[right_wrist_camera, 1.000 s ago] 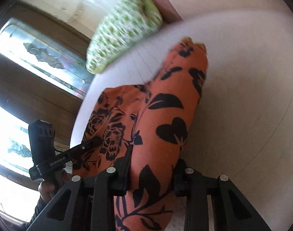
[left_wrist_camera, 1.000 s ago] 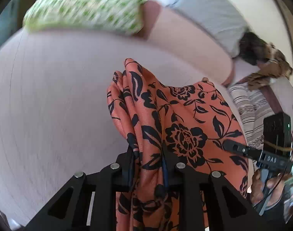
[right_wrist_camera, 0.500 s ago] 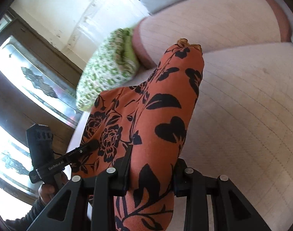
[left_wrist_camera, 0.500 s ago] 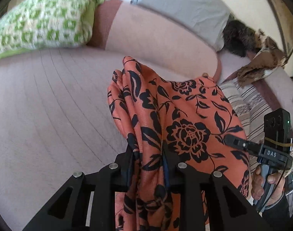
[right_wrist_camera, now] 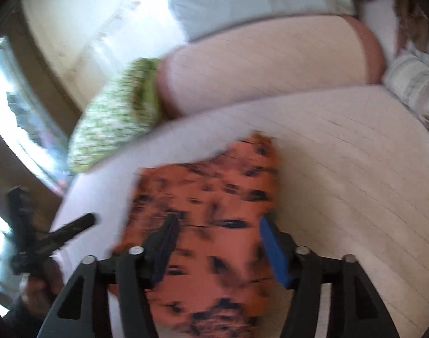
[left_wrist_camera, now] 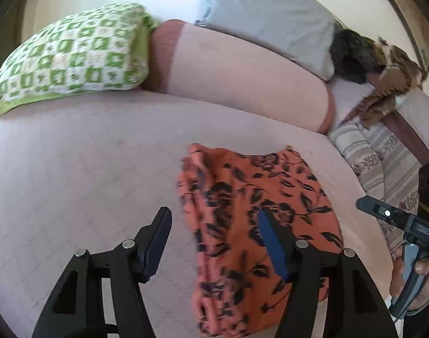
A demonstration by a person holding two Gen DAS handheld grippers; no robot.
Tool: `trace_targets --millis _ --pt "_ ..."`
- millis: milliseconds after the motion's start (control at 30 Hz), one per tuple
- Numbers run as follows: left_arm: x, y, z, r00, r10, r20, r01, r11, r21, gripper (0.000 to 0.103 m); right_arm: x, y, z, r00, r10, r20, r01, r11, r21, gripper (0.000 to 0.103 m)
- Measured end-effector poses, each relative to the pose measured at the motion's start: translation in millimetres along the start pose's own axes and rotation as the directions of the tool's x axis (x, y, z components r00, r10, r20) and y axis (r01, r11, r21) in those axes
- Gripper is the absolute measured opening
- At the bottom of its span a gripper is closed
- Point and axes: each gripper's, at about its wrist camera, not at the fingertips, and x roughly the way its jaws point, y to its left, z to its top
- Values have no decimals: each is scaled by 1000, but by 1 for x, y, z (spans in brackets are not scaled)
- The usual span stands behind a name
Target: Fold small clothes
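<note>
The left gripper (left_wrist_camera: 214,225) stands with its jaws spread wide, having just been opening; the orange cloth (left_wrist_camera: 259,225) lies below them, free of both pads. The right gripper (right_wrist_camera: 217,228) is likewise parted, its jaws also just opened, and the same cloth (right_wrist_camera: 214,211) lies loose under the gap, gripped by neither finger.

The cloth is an orange garment printed with black flowers and leaves. It lies flat in a folded, roughly rectangular stack on the pale pink mattress (left_wrist_camera: 73,169), with its bunched left edge showing several layers.

Beyond it, a long pink bolster (left_wrist_camera: 242,76) runs across the bed. A green-and-white checked pillow (left_wrist_camera: 68,59) sits at its left end and a grey pillow (left_wrist_camera: 271,19) leans behind it. Nothing lies between the grippers and the cloth.

The left wrist view is sharp and shows, at right, a striped blanket (left_wrist_camera: 378,163), a crumpled brown cloth (left_wrist_camera: 389,84), and the person's hand (left_wrist_camera: 411,276) around the right gripper's handle. The right wrist view is blurred, so the print reads only as dark smears; it alone shows a bright window (right_wrist_camera: 6,129) at left and the other hand (right_wrist_camera: 42,284) on the left gripper's handle.
</note>
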Motion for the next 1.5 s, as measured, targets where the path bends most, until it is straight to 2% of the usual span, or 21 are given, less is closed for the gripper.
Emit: trace_targets --millis 67,100,167,200,267,333,367,400,433,500,533,667,700,767,833,933,1100,1233,1500 --pt "15 -7 -6 999 -5 -42 5 1000 12 65 16 1 -4 996 78 -52 -77 997 16 79" --pt "25 -8 -13 997 18 -77 -16 1000 19 65 27 -4 -10 992 89 -87 -86 996 35 80" --pt "51 -4 -24 982 86 -166 -83 996 25 64 60 -26 -24 983 31 -179 -11 994 112 80" --pt "59 1 -29 972 110 -206 -109 994 17 65 63 -32 -27 983 22 -184 1 992 125 80" --pt "53 9 -33 979 97 -180 -102 995 -17 65 50 -26 -24 990 50 -131 -35 993 116 80" --pt "44 4 -31 982 129 -141 -129 992 8 69 36 -15 -18 994 66 -85 -60 995 76 81" --pt "39 2 -31 982 140 -131 -138 990 18 70 35 -11 -16 997 42 -68 -38 998 54 83" --pt "33 -1 -31 983 140 -116 -138 990 22 72 39 -12 -15 998 -4 -62 6 999 39 90" --pt "28 -4 -31 983 147 -107 -146 989 21 74 50 -11 -17 996 -31 -79 35 999 40 93" --pt "14 -8 -32 979 177 -98 -175 984 31 78 70 -22 -24 988 -78 -132 85 996 43 93" --pt "6 -9 -33 978 189 -90 -186 982 38 80 68 -23 -27 987 -103 -124 108 994 33 93" --pt "-42 0 -40 970 239 -48 -236 970 56 83 32 3 -31 990 -119 -72 123 991 55 93" --pt "-55 4 -42 967 252 -37 -250 967 48 83 16 13 -34 987 -149 -59 151 988 39 93" --pt "-78 10 -46 964 267 -17 -266 963 35 85 -5 29 -40 978 -207 -28 207 978 5 94" --pt "-101 11 -53 959 285 11 -285 958 37 87 -33 45 -53 964 -266 -6 265 964 -34 103" --pt "-130 6 -65 950 309 44 -310 950 41 87 -73 61 -79 944 -331 -5 330 942 -62 103" --pt "-164 1 -84 954 296 47 -298 952 64 88 -104 86 -114 930 -366 -31 363 929 -72 103" --pt "-183 -1 -96 936 345 72 -351 933 84 88 -125 106 -128 926 -377 -12 374 923 -92 103" --pt "-219 -19 -106 948 299 109 -309 946 92 88 -145 129 -130 921 -389 34 389 908 -153 103"
